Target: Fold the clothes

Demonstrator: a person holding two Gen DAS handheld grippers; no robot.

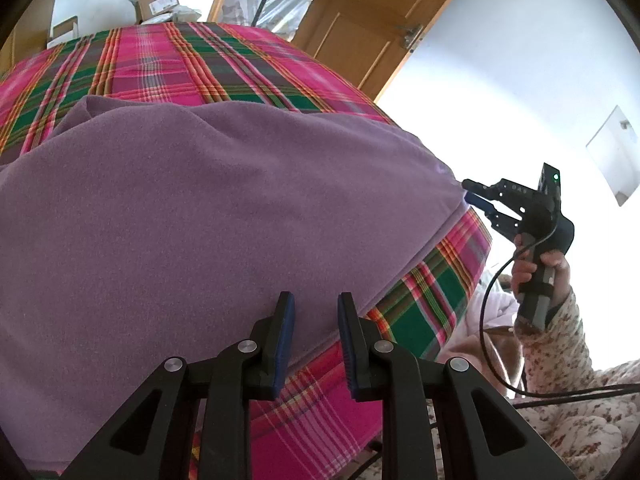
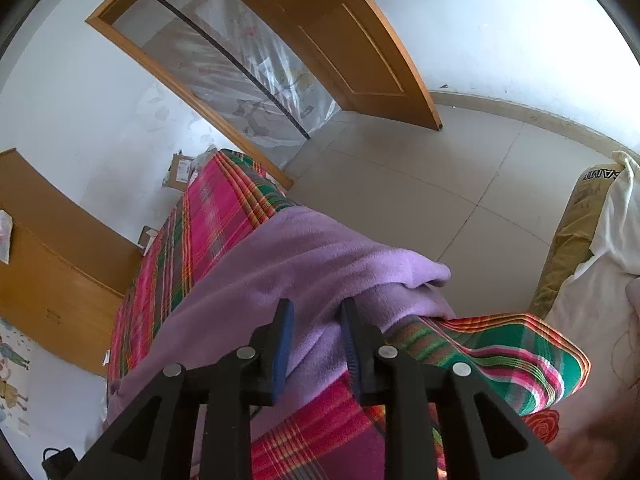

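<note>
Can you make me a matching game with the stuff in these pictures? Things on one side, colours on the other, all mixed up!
Things:
1. fleece garment
2. bed cover
3. door
4. cardboard box

Colours:
A. pink and green plaid
B. light brown with a white label
C. purple
D. orange-brown wood

Pairs: 1-C, 2-A, 3-D, 4-B
</note>
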